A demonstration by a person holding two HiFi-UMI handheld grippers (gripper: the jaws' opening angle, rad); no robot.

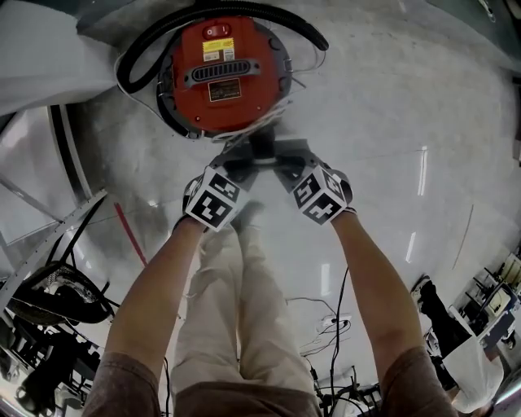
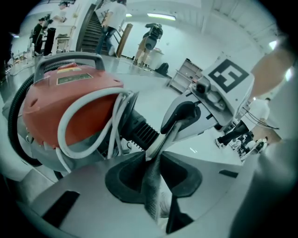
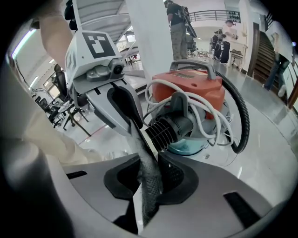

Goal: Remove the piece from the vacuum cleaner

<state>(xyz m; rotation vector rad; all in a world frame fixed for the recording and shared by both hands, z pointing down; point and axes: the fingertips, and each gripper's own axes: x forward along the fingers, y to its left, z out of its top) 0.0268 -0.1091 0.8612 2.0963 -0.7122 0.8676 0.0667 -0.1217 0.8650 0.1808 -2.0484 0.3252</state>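
A red canister vacuum cleaner (image 1: 224,73) stands on the pale floor, with a black ribbed connector (image 2: 139,130) (image 3: 167,128) sticking out of its front. Both grippers meet just in front of that connector. My left gripper (image 2: 156,162) (image 1: 244,159) is closed on a thin grey textured piece (image 2: 156,186) seen edge-on. The same piece (image 3: 149,181) runs between the jaws of my right gripper (image 3: 149,172) (image 1: 281,163), which is closed on it too. Where the piece joins the vacuum cleaner is hidden by the jaws.
A black hose (image 1: 163,24) loops round the back of the vacuum cleaner and a white cord (image 2: 79,121) is wound on its side. Racks and cables (image 1: 49,309) crowd the left. A power strip (image 1: 334,323) lies by my legs. A person (image 1: 464,366) stands at lower right.
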